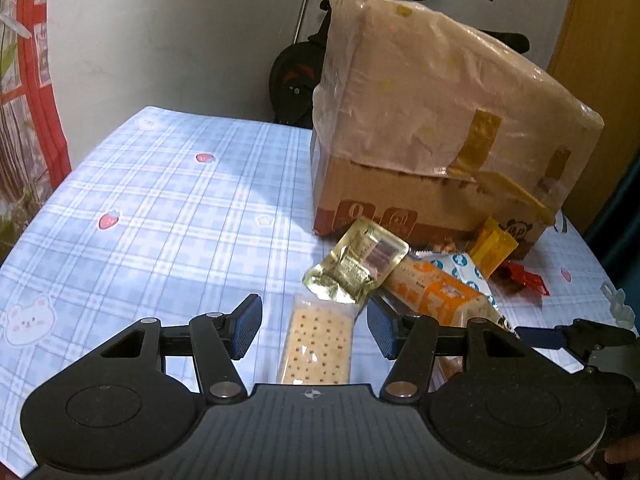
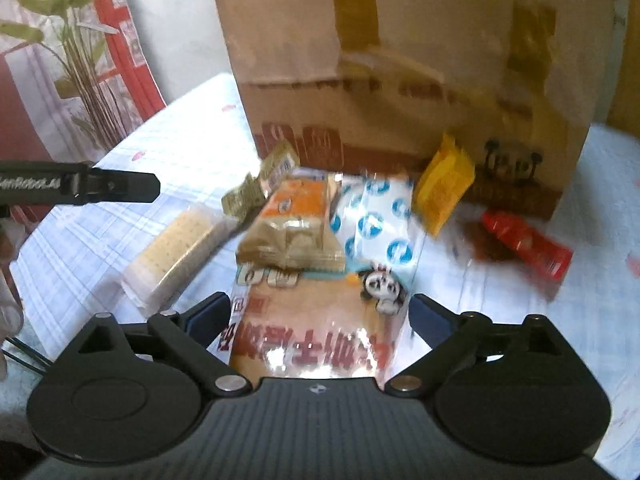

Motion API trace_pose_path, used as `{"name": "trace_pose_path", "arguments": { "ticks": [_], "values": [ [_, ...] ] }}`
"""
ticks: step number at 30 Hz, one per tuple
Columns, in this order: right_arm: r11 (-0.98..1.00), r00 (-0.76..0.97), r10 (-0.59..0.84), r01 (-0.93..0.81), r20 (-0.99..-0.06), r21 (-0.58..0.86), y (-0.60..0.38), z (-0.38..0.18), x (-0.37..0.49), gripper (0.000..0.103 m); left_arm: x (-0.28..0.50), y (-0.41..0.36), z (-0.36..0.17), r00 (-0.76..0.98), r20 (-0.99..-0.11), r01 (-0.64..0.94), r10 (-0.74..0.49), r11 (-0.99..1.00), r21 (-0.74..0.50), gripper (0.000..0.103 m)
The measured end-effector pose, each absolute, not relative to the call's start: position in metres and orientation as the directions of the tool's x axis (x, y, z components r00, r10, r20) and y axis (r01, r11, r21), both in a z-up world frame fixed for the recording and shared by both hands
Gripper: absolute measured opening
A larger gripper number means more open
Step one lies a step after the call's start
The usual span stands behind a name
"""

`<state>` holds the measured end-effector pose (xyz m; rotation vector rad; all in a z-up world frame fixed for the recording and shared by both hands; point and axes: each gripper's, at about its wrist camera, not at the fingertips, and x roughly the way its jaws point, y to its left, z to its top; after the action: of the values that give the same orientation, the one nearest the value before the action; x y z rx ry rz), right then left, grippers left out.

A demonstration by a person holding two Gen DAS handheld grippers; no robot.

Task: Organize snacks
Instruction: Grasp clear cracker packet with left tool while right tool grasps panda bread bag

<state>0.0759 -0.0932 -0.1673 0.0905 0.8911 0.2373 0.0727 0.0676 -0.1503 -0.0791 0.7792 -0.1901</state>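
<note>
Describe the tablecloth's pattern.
The tablecloth is light blue and white plaid with small strawberries and bear faces; the left wrist view shows it best.

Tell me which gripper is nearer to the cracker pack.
Left. The left gripper has the cracker pack between its open jaws; the right gripper straddles the bread pack beside it.

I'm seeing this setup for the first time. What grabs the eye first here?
The big cardboard box draped in plastic stands at the back of the blue plaid tablecloth. Snack packets pile in front of it; an orange-and-white bread packet lies between the open right gripper jaws, and a cracker pack lies between the left gripper jaws.
</note>
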Motion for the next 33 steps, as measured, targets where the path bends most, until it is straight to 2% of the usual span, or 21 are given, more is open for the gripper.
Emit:
{"name": "trace_pose_path", "arguments": {
  "ticks": [4, 9, 14, 24, 32, 33],
  "values": [
    [0.969, 0.608, 0.248, -0.174, -0.754, 0.178, -0.095, -0.170, 0.076, 0.101, 0.074, 0.066, -0.154, 0.689, -0.697, 0.137, -0.196, 0.981, -0.140, 0.061],
    [0.964, 0.617, 0.259, -0.206, -0.743, 0.165, -0.097, -0.168, 0.072, 0.089, 0.075, 0.066, -0.157, 0.688, -0.700, 0.132, -0.190, 0.982, -0.136, 0.061],
    [0.967, 0.641, 0.244, -0.221, -0.728, 0.129, -0.105, -0.167, 0.069, 0.083, 0.078, 0.067, -0.161, 0.684, -0.706, 0.130, -0.183, 0.983, -0.128, 0.061],
    [0.980, 0.673, 0.195, -0.155, -0.714, 0.122, -0.131, -0.169, 0.065, 0.083, 0.100, 0.059, -0.190, 0.598, -0.775, 0.182, -0.203, 0.976, -0.116, 0.061],
    [0.982, 0.671, 0.189, -0.147, -0.717, 0.122, -0.130, -0.169, 0.066, 0.083, 0.099, 0.038, -0.201, 0.611, -0.778, 0.229, -0.146, 0.973, -0.003, 0.061],
    [0.982, 0.668, 0.185, -0.148, -0.721, 0.115, -0.128, -0.168, 0.066, 0.084, 0.098, 0.038, -0.202, 0.615, -0.775, 0.233, -0.147, 0.973, 0.000, 0.058]
  ]
}}
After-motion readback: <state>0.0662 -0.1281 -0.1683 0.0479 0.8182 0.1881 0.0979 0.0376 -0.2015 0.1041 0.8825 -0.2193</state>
